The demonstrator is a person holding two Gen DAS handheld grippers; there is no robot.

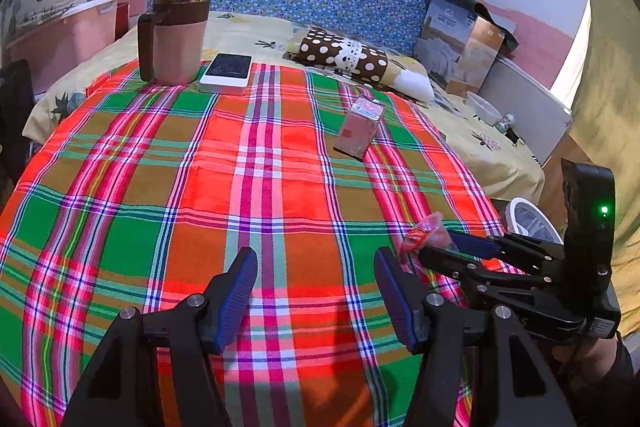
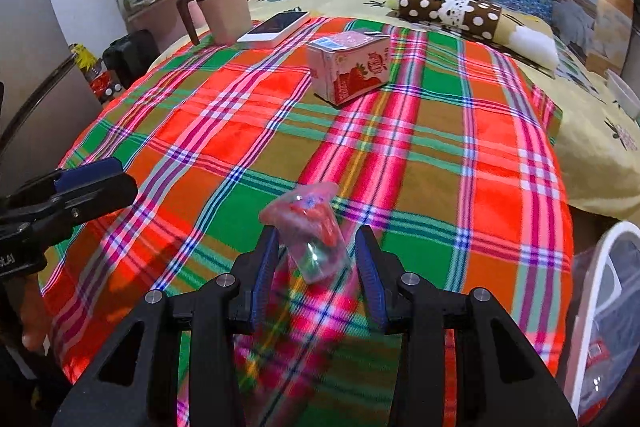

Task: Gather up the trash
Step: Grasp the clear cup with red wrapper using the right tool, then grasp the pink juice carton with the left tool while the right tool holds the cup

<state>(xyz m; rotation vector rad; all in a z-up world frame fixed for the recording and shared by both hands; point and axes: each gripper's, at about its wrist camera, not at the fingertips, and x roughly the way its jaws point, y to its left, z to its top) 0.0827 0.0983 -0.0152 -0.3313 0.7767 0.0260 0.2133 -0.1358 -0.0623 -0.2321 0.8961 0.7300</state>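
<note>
r tool (image 2: 316,259) clamped on crumpled clear-red plastic wrapper (image 2: 310,227) | l tool (image 1: 316,291) wide open, empty | pink strawberry milk carton (image 2: 349,65) upright on plaid cloth (image 2: 440,167)

One strawberry milk carton (image 2: 349,66). One crumpled clear wrapper (image 2: 314,231). One lidded mug (image 1: 174,37). One white phone (image 1: 227,73). One polka-dot pillow (image 1: 344,55). One white-rimmed bin (image 2: 602,303). One plaid cloth (image 1: 200,195). Two grippers: left gripper (image 1: 316,301), right gripper (image 2: 316,279).
</note>
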